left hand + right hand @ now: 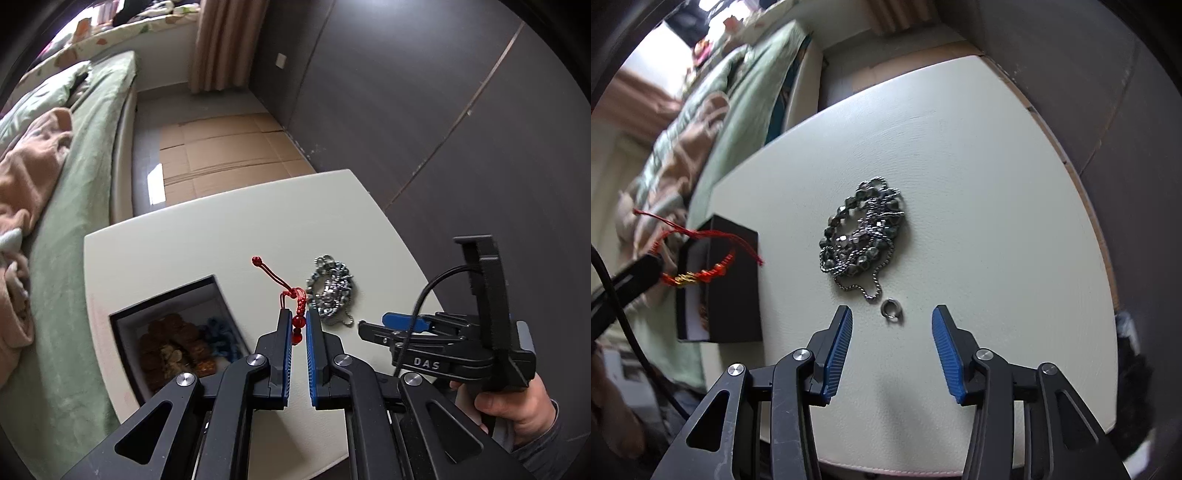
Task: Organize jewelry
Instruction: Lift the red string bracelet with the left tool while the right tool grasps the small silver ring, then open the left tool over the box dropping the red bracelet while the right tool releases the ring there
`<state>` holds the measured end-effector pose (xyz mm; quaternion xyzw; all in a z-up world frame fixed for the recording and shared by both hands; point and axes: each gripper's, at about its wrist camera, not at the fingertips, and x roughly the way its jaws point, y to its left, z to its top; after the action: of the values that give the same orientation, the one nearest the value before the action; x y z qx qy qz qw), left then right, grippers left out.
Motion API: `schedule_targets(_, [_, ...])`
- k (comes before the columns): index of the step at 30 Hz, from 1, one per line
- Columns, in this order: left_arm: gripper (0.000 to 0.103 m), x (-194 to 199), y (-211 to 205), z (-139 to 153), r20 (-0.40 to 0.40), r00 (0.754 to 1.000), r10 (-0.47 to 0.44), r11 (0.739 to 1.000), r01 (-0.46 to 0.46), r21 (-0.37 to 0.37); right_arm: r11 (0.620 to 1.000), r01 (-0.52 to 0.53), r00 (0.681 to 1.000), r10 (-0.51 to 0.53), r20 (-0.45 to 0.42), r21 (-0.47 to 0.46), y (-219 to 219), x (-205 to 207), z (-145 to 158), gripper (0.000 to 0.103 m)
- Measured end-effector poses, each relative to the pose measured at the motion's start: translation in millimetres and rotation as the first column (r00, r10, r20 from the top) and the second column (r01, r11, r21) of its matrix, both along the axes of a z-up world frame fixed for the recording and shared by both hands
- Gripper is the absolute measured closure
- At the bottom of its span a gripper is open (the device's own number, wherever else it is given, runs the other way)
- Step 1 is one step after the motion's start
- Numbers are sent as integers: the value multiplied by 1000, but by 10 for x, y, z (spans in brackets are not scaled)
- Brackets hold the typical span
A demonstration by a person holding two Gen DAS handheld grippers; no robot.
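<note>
smooth cream table (960, 147); left gripper (298, 321) pinches corded red bracelet (297, 295).

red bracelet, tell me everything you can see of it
The red bracelet is a knotted red cord strung with glossy red beads and, in the right wrist view, small gold ones. The left tongs are shut on its beaded part, holding it in the air near the open black box. Loose cord tails ending in a small knot stick out beyond the tips. Nothing else touches it.
</note>
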<state>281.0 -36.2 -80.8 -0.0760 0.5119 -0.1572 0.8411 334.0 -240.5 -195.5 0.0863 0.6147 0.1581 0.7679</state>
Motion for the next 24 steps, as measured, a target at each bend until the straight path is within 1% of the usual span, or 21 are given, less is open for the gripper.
schedule_targets(2, [96, -15, 60, 18, 0, 1000, 15, 1000, -15, -11, 999, -35, 999, 35, -10, -37, 96, 25, -1, 66])
schedule_targets(4, [96, -30, 150, 58, 7, 999, 31, 999, -31, -24, 994, -61, 998, 60, -15, -85, 176, 40, -16, 69])
schedule_targets(7, [96, -68, 267, 110, 19, 998, 53, 998, -53, -38, 988, -90, 996, 86, -33, -125, 266, 55, -57, 70])
schedule_targets(9, [96, -98, 342, 133, 25, 998, 65, 997, -64, -47, 980, -110, 994, 106, -32, -167, 314, 61, -74, 74])
schedule_targets(12, [96, -129, 431, 142, 28, 996, 80, 995, -78, -60, 967, -129, 992, 125, -34, -220, 367, 76, -66, 83])
schedule_targets(13, [96, -139, 457, 141, 28, 996, 85, 994, -83, -64, 960, -137, 991, 132, -36, -244, 375, 80, -65, 88])
schedule_targets(18, [96, -187, 602, 137, 28, 994, 107, 990, -104, -91, 946, -164, 986, 159, -42, -281, 395, 67, -38, 89])
schedule_targets(21, [96, -243, 664, 154, 33, 993, 113, 990, -109, -95, 956, -152, 988, 151, -26, -251, 366, 43, 49, 89])
schedule_targets(24, [96, -259, 721, 148, 30, 993, 114, 989, -111, -96, 965, -140, 989, 145, 8, -220, 332, -35, 201, 89])
